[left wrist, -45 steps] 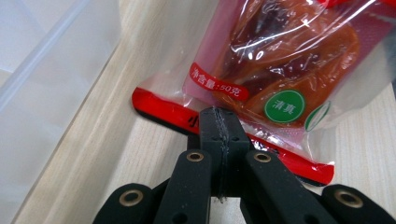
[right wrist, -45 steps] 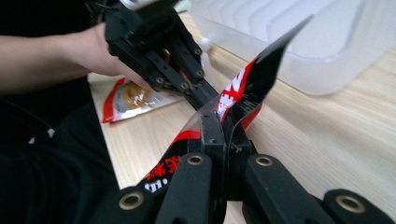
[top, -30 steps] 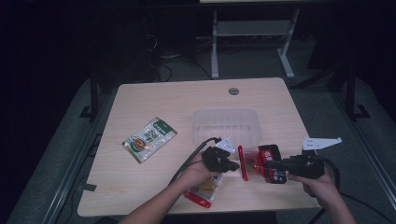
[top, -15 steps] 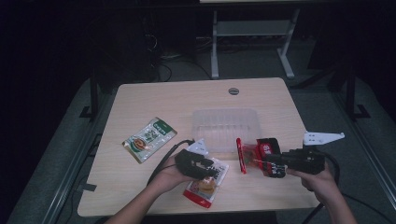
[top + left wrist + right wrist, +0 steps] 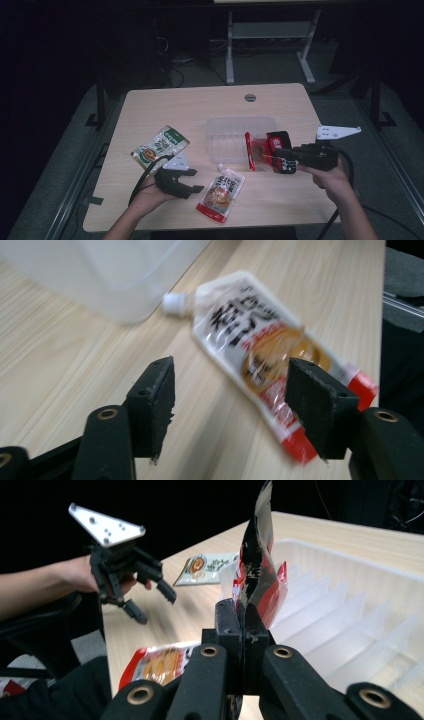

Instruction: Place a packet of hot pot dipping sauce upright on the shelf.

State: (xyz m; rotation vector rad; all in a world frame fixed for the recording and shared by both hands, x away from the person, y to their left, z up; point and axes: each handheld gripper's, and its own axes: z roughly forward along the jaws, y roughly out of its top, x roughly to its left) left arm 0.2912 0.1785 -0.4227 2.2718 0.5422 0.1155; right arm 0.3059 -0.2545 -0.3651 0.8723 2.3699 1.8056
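Red snack packet (image 5: 260,150): glossy red and black foil, held upright, clamped in the closed right hand-held gripper (image 5: 280,156) at the near right corner of the clear ridged tray (image 5: 235,131). White-and-red spouted pouch (image 5: 221,191): flat, just in front of the tray. Left hand-held gripper (image 5: 192,181): jaws just been opening, nothing between them, left of the pouch. Green packet (image 5: 160,146): left of the tray. Bench (image 5: 200,102): pale wood; room dark
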